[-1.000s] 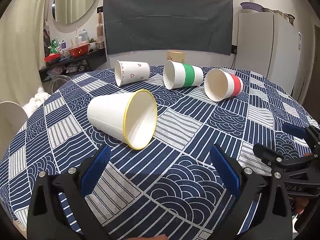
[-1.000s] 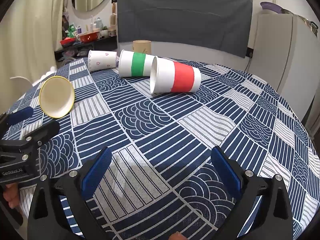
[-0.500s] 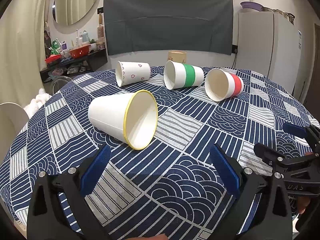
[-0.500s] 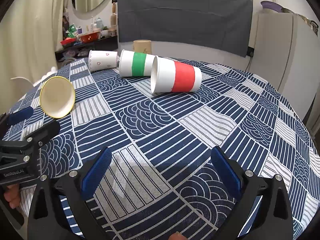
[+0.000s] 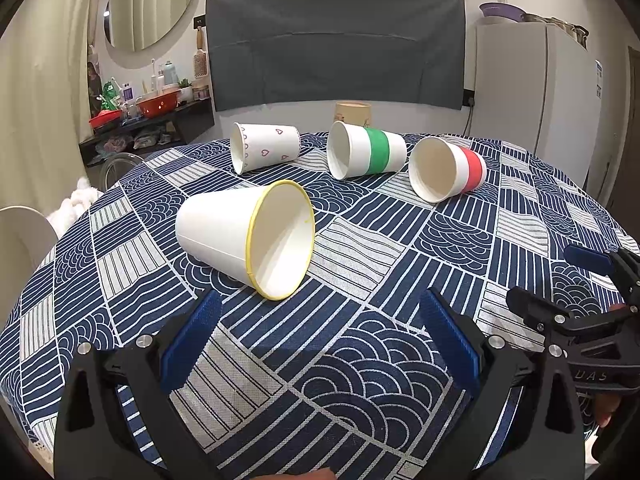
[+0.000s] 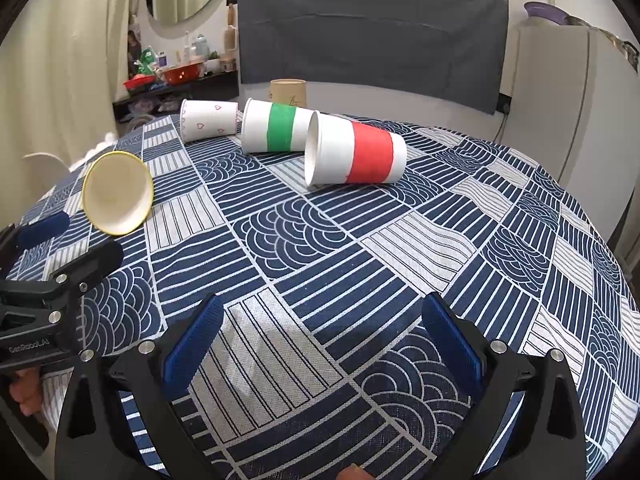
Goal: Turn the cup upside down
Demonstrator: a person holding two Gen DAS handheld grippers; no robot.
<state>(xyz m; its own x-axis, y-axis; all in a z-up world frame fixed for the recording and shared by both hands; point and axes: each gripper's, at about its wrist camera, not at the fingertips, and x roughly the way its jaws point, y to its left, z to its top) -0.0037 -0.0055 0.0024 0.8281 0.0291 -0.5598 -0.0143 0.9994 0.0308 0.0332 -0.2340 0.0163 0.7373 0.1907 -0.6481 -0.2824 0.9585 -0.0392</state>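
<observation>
Left wrist view is showing me nothing flipped yet: all four paper cups are lying on their sides.

I am holding the left gripper (image 5: pixel 320 344) and right gripper (image 6: pixel 320 344) wide and empty; the yellow-rimmed cup (image 5: pixel 246 238), a thin, smooth, tapered cone, is resting just ahead of the left one on the woven patterned tablecloth (image 5: pixel 440 240), with the red-banded cup (image 6: pixel 354 154) farther back.
</observation>
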